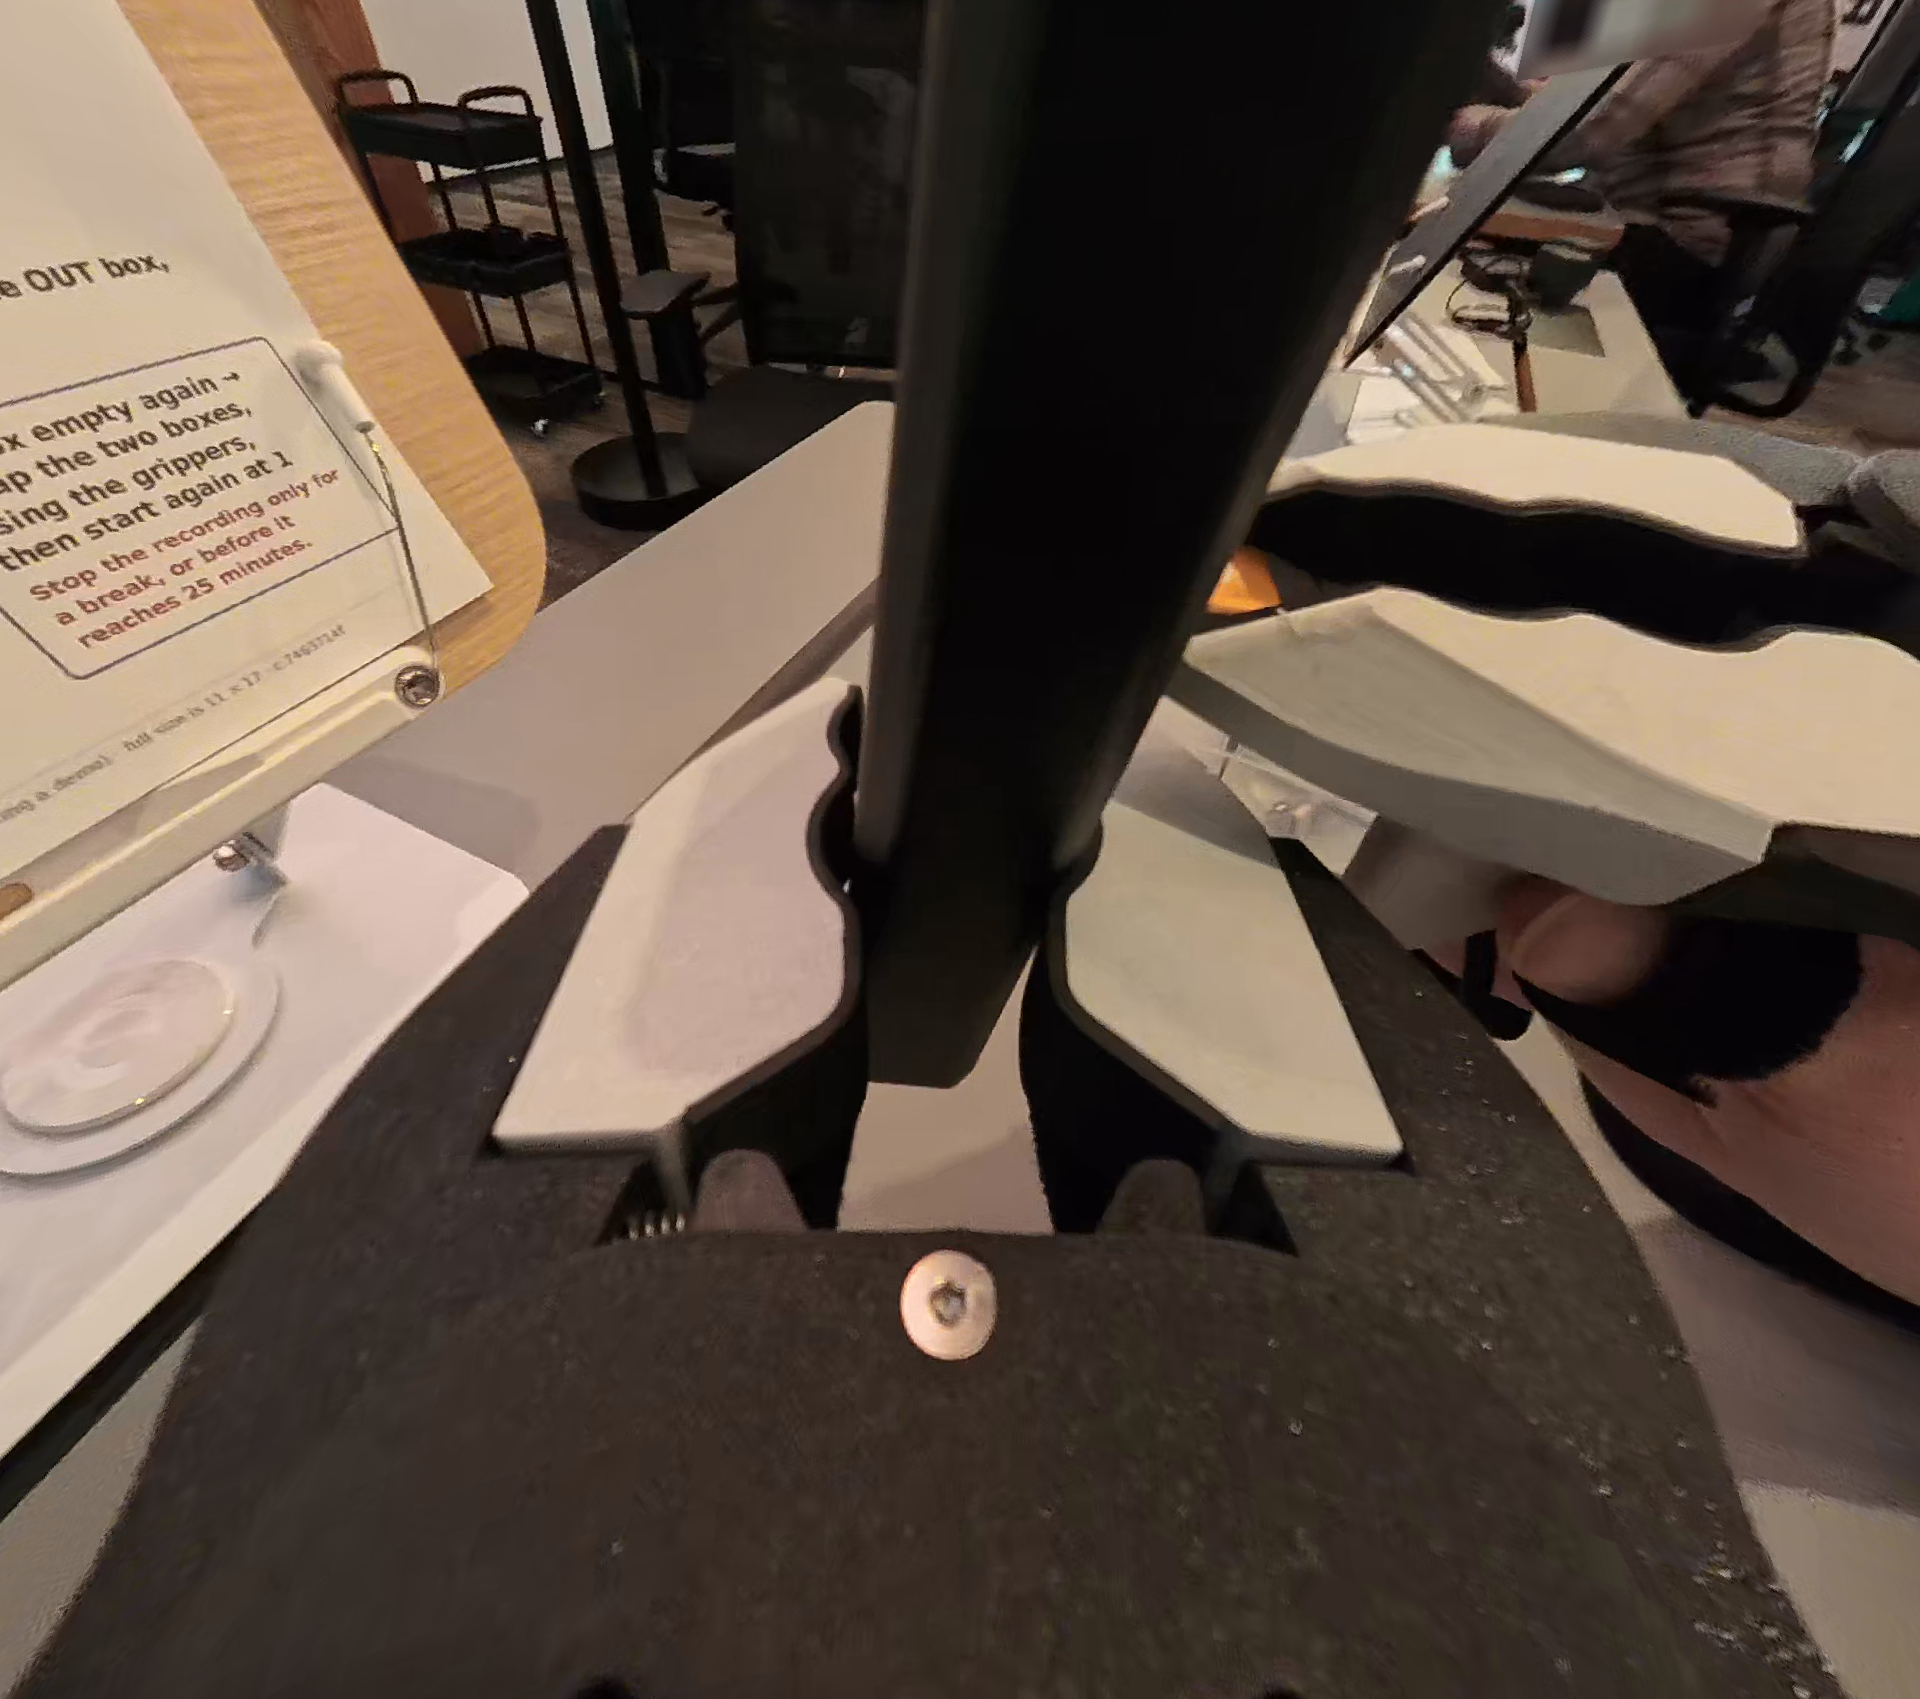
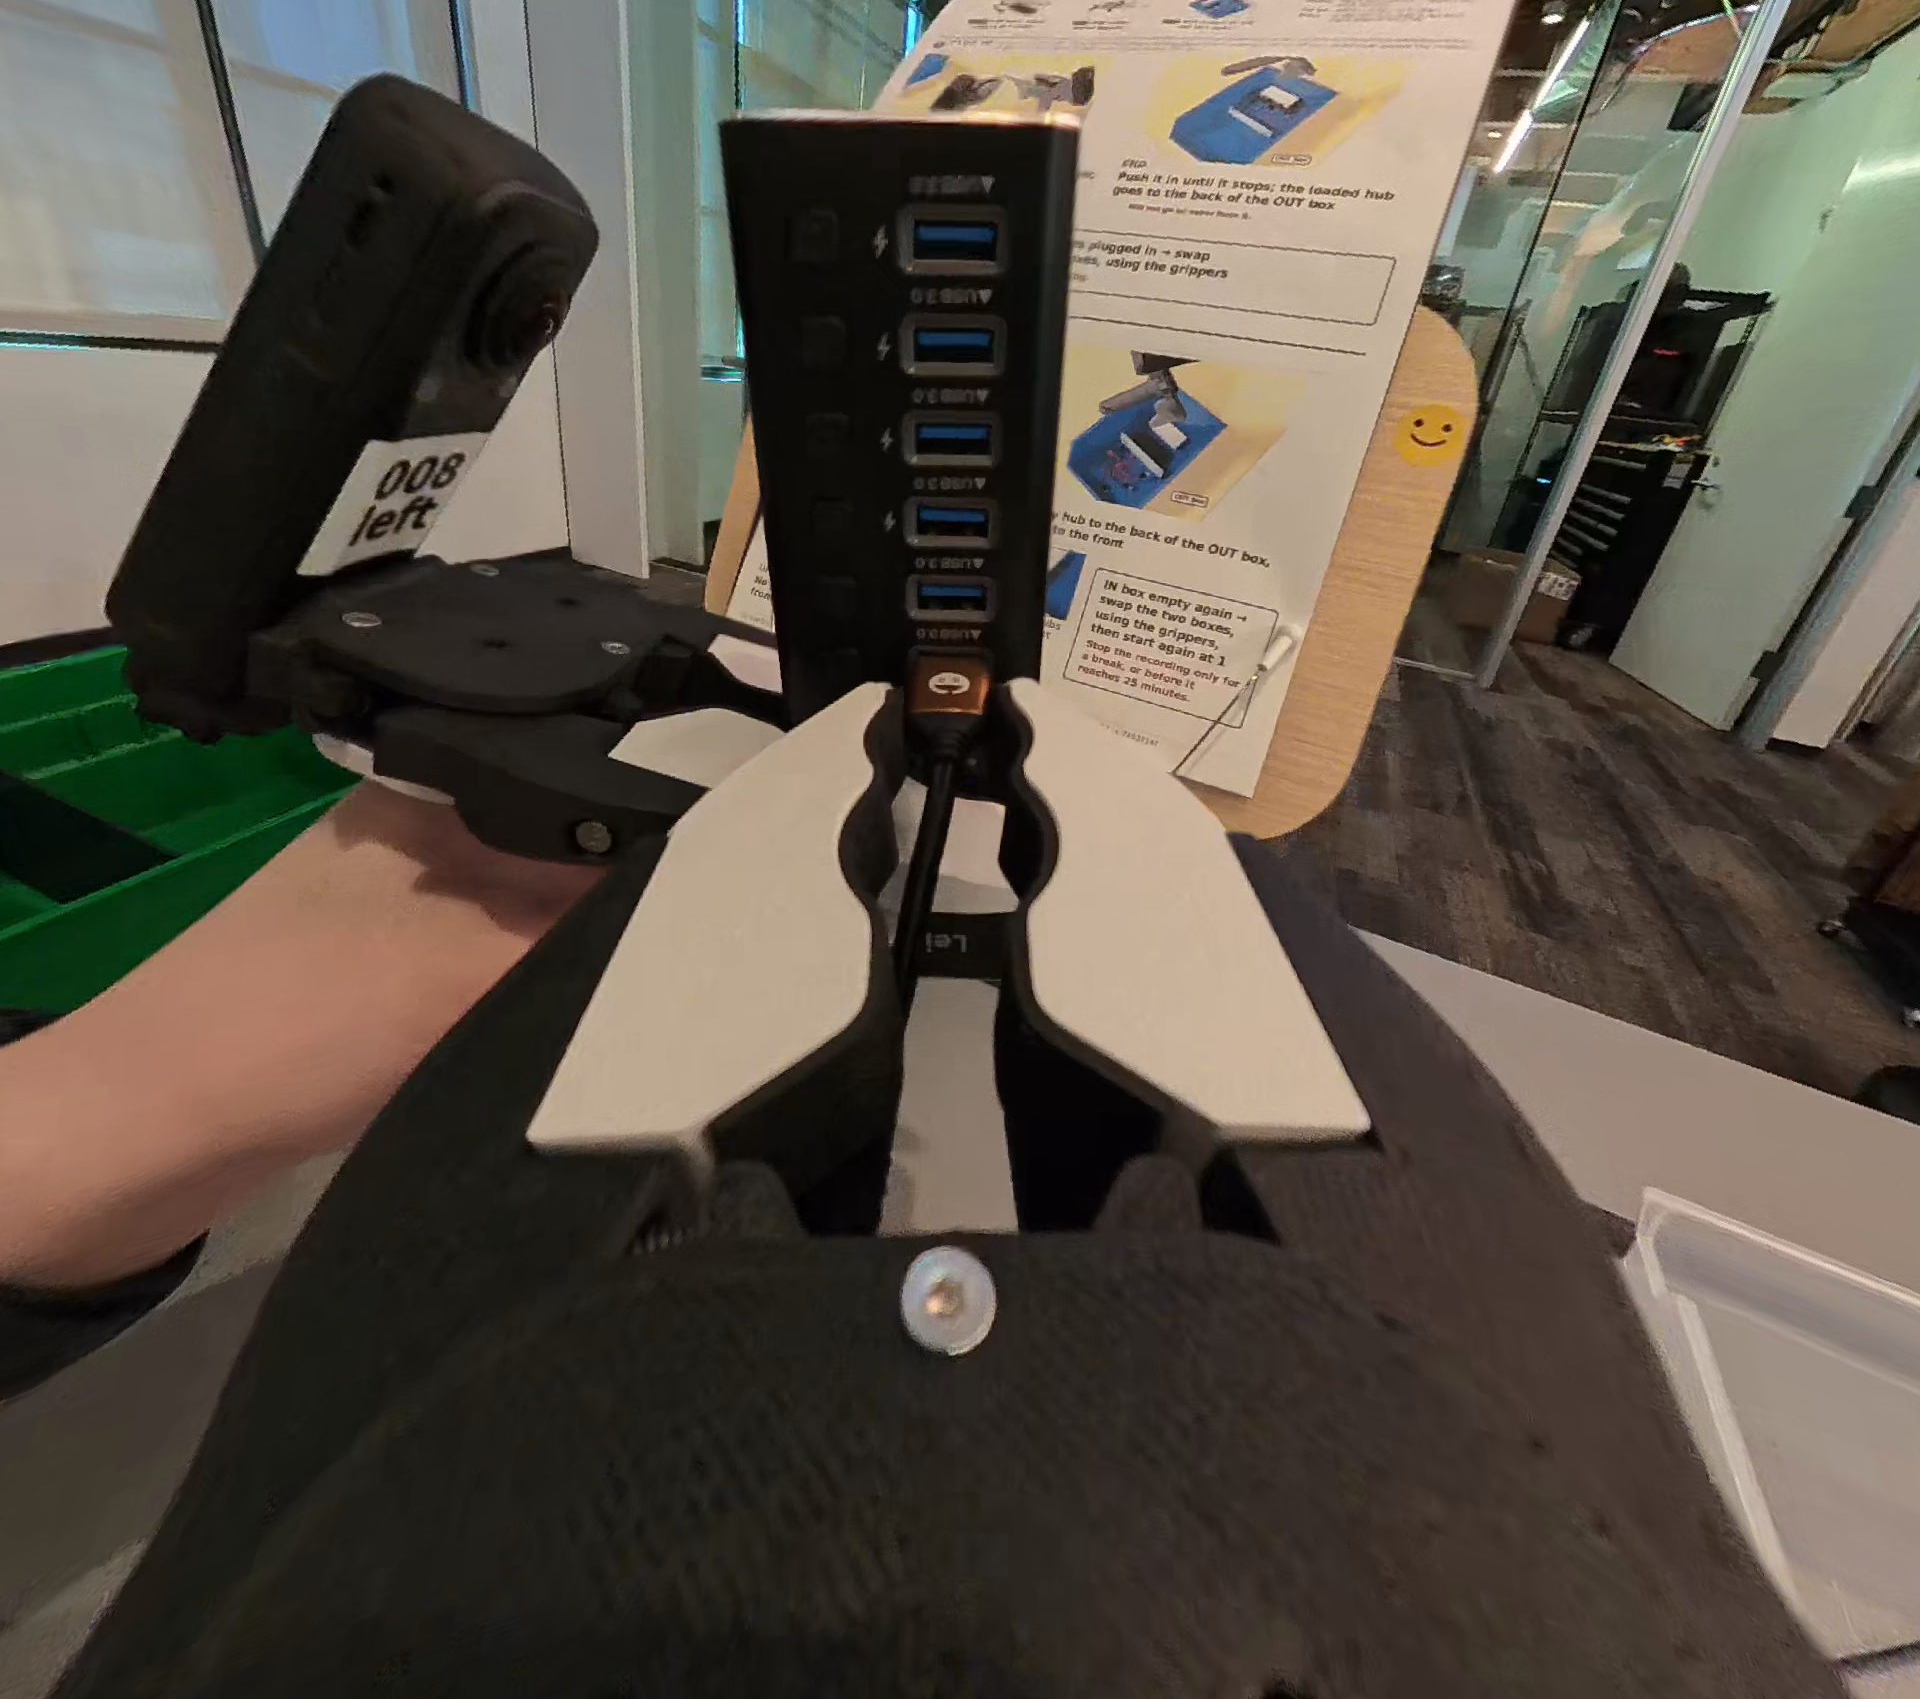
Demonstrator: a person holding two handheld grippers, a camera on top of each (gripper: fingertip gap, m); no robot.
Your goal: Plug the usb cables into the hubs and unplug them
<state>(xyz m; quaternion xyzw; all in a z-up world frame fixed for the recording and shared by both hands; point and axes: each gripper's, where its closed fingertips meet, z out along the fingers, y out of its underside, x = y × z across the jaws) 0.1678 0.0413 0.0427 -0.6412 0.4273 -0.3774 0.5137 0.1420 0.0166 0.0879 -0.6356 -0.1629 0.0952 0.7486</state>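
A black USB hub [image 2: 894, 402] with several blue ports stands upright in the right wrist view. My left gripper [image 1: 961, 818] is shut on the hub's lower end [image 1: 1091, 299] and holds it up. My right gripper [image 2: 945, 709] is shut on the orange-and-black USB plug [image 2: 948, 693], which sits at the hub's lowest port. Its black cable [image 2: 930, 828] runs back between the fingers. The left gripper with its camera [image 2: 436, 631] shows at the left of the right wrist view. The right gripper's white fingers [image 1: 1507, 714] show at the right of the left wrist view.
An instruction sheet on a wooden stand [image 2: 1226, 361] rises behind the hub and also shows in the left wrist view [image 1: 208, 402]. A green bin [image 2: 125, 797] lies at the left. A clear tray [image 2: 1787, 1400] sits at the lower right. The grey table edge [image 1: 675, 610] runs beyond the grippers.
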